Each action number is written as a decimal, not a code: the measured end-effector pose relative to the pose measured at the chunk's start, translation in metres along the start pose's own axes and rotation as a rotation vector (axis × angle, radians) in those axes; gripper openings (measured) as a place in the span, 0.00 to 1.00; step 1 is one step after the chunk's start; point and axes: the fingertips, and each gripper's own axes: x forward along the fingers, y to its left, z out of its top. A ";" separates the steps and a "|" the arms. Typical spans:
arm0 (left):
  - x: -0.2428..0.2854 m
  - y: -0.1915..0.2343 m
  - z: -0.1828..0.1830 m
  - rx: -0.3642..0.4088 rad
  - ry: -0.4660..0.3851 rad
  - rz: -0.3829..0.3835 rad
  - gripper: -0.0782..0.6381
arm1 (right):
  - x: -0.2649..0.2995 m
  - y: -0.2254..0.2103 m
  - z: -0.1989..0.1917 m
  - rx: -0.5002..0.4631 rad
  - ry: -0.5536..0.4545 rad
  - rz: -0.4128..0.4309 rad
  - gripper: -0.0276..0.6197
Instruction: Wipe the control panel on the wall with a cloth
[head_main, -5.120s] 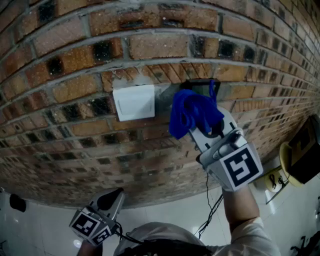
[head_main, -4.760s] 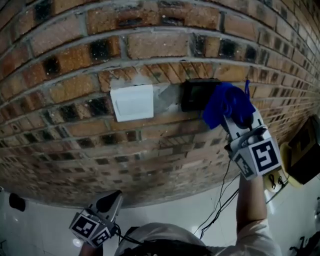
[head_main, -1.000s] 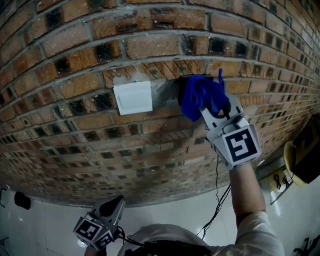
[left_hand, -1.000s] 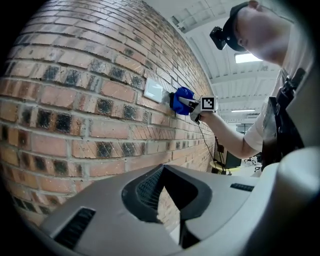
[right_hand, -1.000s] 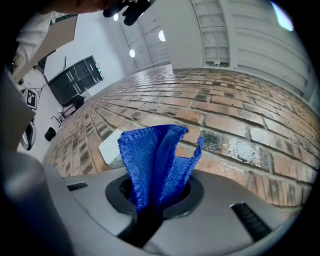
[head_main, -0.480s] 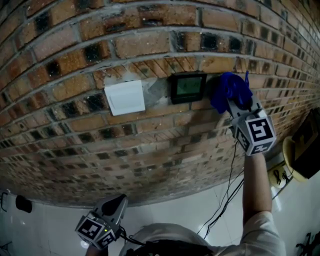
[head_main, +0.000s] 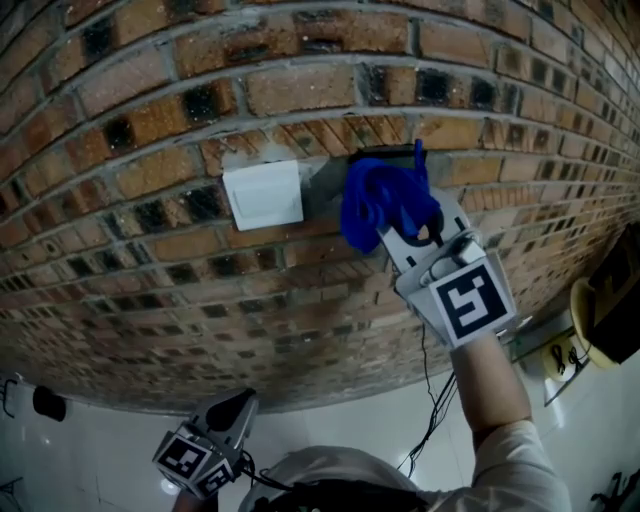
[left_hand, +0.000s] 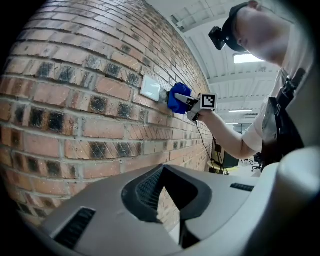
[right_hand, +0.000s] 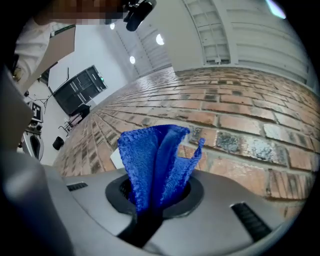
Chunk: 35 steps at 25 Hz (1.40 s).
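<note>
The right gripper (head_main: 408, 228) is clamped on a bunched blue cloth (head_main: 381, 203), which presses against the brick wall (head_main: 150, 110) and covers nearly all of the control panel (head_main: 383, 152); only a dark strip of its top edge shows. The right gripper view shows the cloth (right_hand: 152, 162) pinched between the closed jaws, but no panel. A white switch plate (head_main: 264, 195) sits just left of the cloth. The left gripper (head_main: 234, 408) hangs low, well apart; its own view shows the jaws together with nothing between them
</note>
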 end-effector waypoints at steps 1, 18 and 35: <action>-0.001 0.000 -0.001 -0.002 0.002 0.001 0.11 | 0.006 0.005 0.000 0.003 -0.001 0.009 0.18; 0.018 -0.015 -0.006 -0.017 0.005 -0.051 0.11 | -0.061 -0.116 -0.059 -0.037 0.130 -0.244 0.18; 0.003 -0.001 -0.005 -0.021 0.005 -0.014 0.11 | 0.003 0.004 0.002 -0.029 0.003 0.004 0.18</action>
